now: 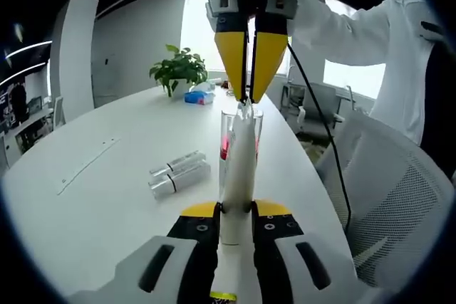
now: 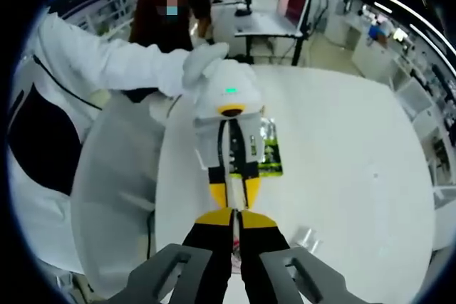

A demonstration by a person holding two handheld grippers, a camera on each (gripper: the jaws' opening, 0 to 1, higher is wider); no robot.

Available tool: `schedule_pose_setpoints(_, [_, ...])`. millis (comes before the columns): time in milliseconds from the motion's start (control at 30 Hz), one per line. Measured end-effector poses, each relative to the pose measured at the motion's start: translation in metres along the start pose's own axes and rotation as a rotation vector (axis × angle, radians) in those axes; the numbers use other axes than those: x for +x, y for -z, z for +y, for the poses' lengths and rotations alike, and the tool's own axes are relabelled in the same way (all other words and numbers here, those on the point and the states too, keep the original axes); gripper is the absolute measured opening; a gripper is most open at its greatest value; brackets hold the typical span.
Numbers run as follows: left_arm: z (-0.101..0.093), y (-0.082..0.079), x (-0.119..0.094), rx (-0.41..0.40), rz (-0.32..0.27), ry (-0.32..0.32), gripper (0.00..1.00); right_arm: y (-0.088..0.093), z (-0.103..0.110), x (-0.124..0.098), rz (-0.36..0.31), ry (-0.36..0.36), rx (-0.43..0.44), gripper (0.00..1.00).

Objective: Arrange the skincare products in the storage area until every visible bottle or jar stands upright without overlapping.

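Standing white tube (image 1: 239, 176) in clear cup (image 1: 241, 129) near tabletop (image 1: 107, 197) edge: left gripper (image 1: 235, 222) pinching base, right gripper (image 1: 249, 94) pinching tip; keep vertical.

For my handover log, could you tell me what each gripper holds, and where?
The left gripper clamps the white tube near its lower end; the right gripper pinches the tube's top, above the clear cup.

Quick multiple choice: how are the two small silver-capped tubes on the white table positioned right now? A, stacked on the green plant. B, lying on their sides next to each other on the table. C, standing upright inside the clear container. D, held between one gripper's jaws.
B: in the left gripper view the two tubes lie flat, side by side on the white table, left of the clear container.
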State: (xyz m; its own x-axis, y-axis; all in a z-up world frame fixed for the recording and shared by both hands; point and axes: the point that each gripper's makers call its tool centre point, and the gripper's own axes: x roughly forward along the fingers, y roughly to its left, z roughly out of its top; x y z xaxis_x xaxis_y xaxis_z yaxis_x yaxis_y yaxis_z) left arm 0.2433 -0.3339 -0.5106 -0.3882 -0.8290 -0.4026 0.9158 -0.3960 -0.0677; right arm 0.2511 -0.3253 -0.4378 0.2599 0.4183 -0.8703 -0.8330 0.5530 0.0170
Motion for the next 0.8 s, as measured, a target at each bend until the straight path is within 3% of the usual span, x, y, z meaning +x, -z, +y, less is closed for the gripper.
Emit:
schedule_pose_setpoints(367, [0.0028,0.0039,-0.0005,0.017,0.02,-0.004,0.22,-0.0011,0.0023,-0.0001,-0.02,-0.015,-0.013,0.0])
schedule_pose_setpoints(500, [0.0014,-0.0015,-0.0015,0.018,0.007,-0.013,0.22,-0.0014,0.0034,-0.0002,-0.024,-0.019,-0.021,0.0])
schedule_pose_setpoints(800, [0.0004,-0.0024,-0.006,0.021,0.019,-0.034,0.21,0.0001,0.0021,-0.0021,-0.032,0.002,-0.053,0.08])
